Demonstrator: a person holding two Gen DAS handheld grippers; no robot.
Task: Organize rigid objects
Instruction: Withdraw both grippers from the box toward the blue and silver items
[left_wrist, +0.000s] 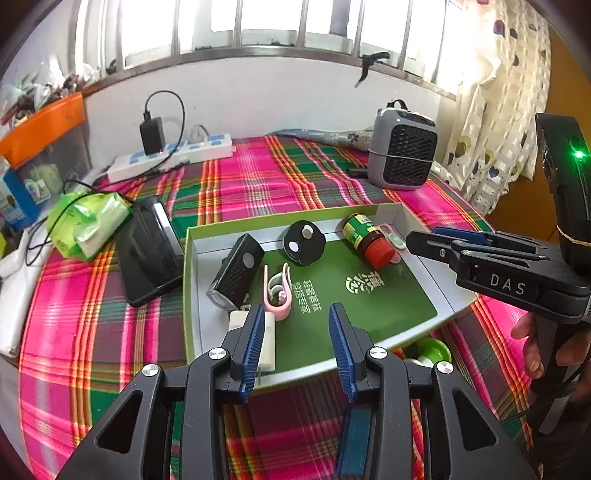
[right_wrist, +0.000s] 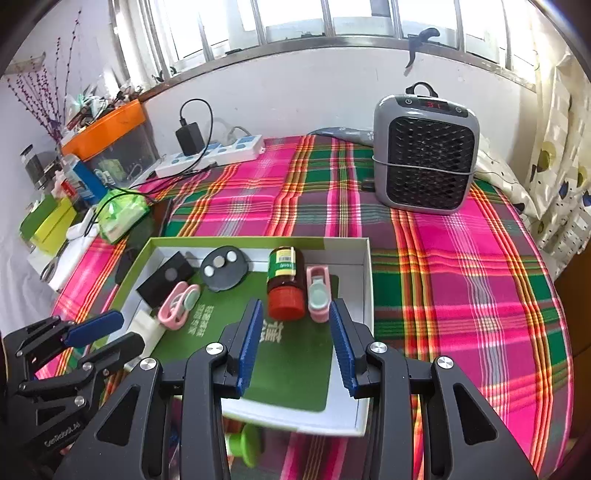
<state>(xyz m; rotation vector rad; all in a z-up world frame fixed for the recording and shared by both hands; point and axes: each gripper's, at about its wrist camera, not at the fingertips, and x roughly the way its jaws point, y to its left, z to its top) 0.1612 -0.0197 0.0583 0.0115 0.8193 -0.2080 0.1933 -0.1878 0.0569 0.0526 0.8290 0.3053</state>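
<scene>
A shallow tray (left_wrist: 406, 299) with a green floor and a white rim (right_wrist: 366, 295) lies on the plaid cloth. In it are a black rectangular light (left_wrist: 236, 275), a black round disc (left_wrist: 303, 243), a brown bottle with a red cap (right_wrist: 286, 284) on its side, a pink clip (left_wrist: 277, 291), a pink-and-grey clip (right_wrist: 318, 295) and a white plug block (left_wrist: 267, 341). My left gripper (left_wrist: 297, 314) is open over the tray's near edge, its left finger above the plug block. My right gripper (right_wrist: 295, 310) is open just short of the bottle, holding nothing.
A green spool-like object (right_wrist: 245, 443) sticks out from under the tray's near edge. A grey heater (right_wrist: 424, 147) stands at the back right. A black phone (left_wrist: 147, 251), a green tissue pack (left_wrist: 88, 225) and a power strip (left_wrist: 173, 158) lie to the left.
</scene>
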